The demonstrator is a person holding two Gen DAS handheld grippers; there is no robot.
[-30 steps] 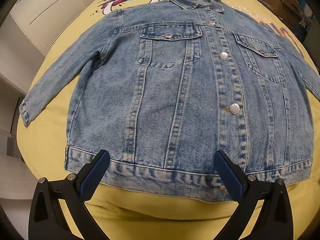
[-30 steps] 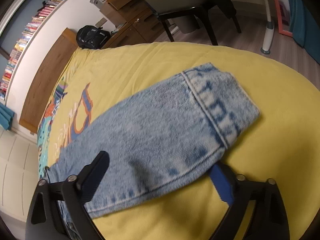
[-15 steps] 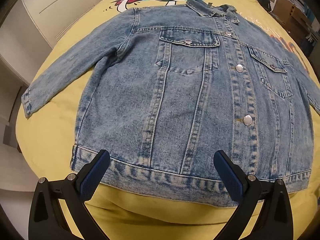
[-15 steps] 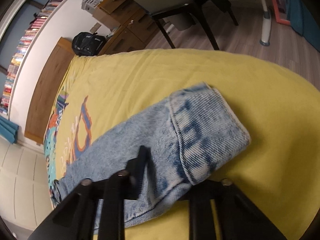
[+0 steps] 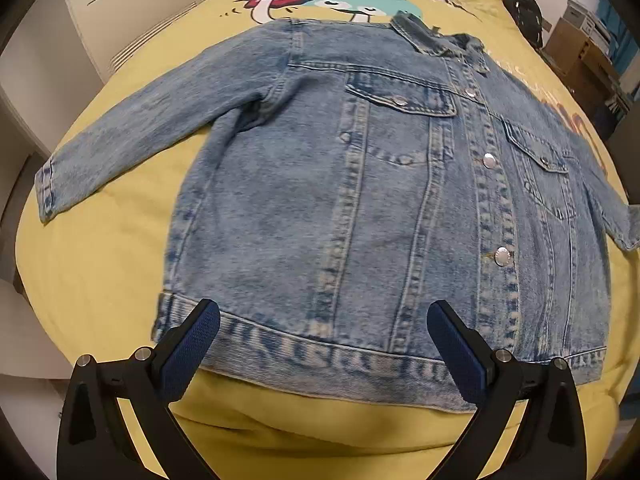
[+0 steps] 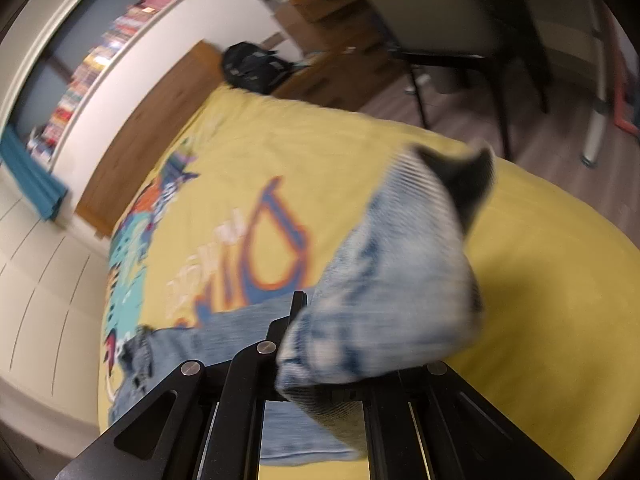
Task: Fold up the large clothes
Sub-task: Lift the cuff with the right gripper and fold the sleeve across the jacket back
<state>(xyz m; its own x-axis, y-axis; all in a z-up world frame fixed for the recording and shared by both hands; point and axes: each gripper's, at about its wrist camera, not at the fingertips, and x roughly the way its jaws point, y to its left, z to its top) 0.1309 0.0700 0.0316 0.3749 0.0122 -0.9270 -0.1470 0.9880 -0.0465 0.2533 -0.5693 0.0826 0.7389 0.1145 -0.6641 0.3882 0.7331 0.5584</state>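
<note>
Left view: whole denim jacket (image 5: 380, 208) flat; right view: sleeve cuff (image 6: 400, 280) pinched (blurred).

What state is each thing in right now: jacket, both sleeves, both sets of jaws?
Jacket: front up, spread flat on the yellow bedspread, buttoned.
Left sleeve: stretched out flat, untouched.
Right sleeve: cuff end gripped and raised off the bedspread.
Left gripper: jaws open, empty, over the hem.
Right gripper: jaws shut on the right sleeve.
</note>
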